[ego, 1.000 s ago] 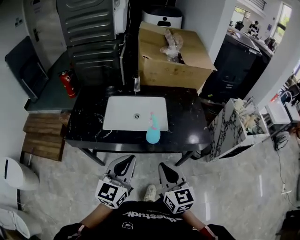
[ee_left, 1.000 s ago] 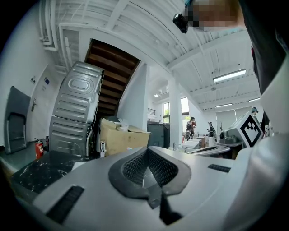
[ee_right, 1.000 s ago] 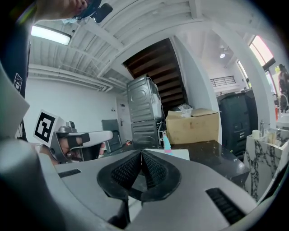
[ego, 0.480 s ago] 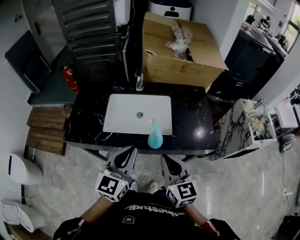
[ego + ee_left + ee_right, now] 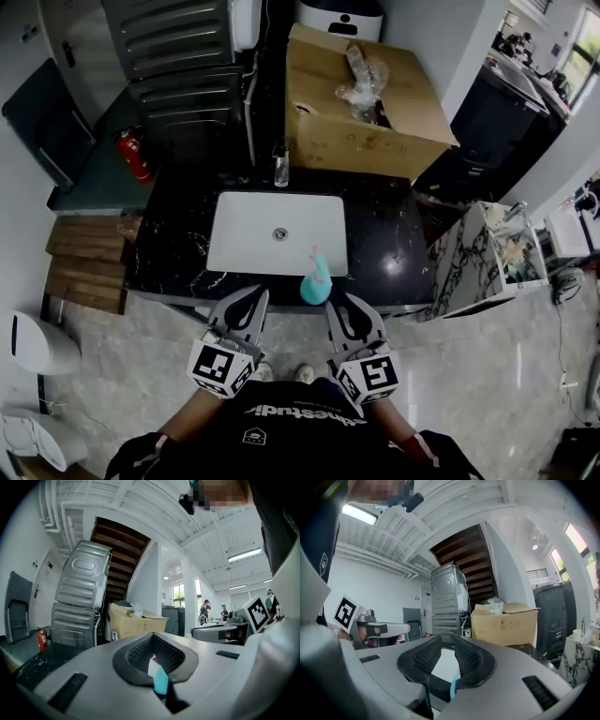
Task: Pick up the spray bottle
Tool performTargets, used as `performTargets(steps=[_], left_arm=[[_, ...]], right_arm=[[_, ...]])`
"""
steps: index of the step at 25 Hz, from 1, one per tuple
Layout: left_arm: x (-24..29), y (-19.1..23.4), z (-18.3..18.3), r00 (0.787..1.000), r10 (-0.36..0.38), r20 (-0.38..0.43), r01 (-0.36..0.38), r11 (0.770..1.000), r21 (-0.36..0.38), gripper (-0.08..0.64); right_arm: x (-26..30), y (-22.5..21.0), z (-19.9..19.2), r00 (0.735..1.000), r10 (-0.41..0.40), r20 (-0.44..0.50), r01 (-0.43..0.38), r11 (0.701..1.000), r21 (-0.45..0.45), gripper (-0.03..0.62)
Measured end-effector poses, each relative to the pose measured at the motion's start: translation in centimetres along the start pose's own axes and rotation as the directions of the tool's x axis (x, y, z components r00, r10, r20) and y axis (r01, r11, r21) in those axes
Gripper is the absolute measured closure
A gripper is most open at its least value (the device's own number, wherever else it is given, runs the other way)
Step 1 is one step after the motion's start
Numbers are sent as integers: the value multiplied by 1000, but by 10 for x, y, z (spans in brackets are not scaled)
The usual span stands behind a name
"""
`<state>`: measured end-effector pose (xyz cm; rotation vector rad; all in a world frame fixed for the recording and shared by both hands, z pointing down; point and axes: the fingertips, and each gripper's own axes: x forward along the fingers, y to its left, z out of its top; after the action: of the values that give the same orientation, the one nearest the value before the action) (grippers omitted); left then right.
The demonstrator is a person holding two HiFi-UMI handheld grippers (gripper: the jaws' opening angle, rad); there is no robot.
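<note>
The teal spray bottle (image 5: 315,281) with a pink nozzle stands upright on the black counter (image 5: 384,248), at the front right corner of the white sink (image 5: 277,232). Both grippers are held level just short of the counter's front edge. My left gripper (image 5: 257,296) is left of the bottle, its jaws shut and empty. My right gripper (image 5: 337,303) is just below and right of the bottle, its jaws opening with nothing between them. In the left gripper view, the bottle (image 5: 161,681) shows beyond that gripper (image 5: 152,635). In the right gripper view, a sliver of the bottle (image 5: 453,686) shows beyond that gripper (image 5: 444,636).
A large open cardboard box (image 5: 366,112) sits behind the counter, with a faucet (image 5: 280,169) at the sink's back edge. Stacked grey metal machines (image 5: 178,56) and a red fire extinguisher (image 5: 132,155) stand at the back left. A marble-patterned cabinet (image 5: 473,258) stands to the right.
Both grippers and the head view have moved forward towards the counter, so the bottle is now just ahead of the fingertips. The right gripper's jaws have parted a little.
</note>
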<state>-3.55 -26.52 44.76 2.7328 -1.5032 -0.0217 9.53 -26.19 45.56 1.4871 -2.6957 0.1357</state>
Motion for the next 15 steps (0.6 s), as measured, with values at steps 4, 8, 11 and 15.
performTargets(steps=[4, 8, 11, 15], left_arm=[[-6, 13, -3, 1000, 14, -4, -14, 1000, -2, 545], [-10, 22, -7, 1000, 27, -14, -27, 1000, -12, 545], [-15, 30, -12, 999, 47, -23, -47, 999, -23, 545], [-16, 38, -15, 998, 56, -33, -57, 998, -23, 545]], right_arm=[[14, -2, 3, 1000, 6, 17, -6, 1000, -12, 460], [31, -4, 3, 999, 21, 31, -20, 999, -27, 416], [47, -6, -4, 999, 31, 31, -30, 999, -40, 382], [71, -15, -13, 999, 33, 19, -32, 998, -46, 359]])
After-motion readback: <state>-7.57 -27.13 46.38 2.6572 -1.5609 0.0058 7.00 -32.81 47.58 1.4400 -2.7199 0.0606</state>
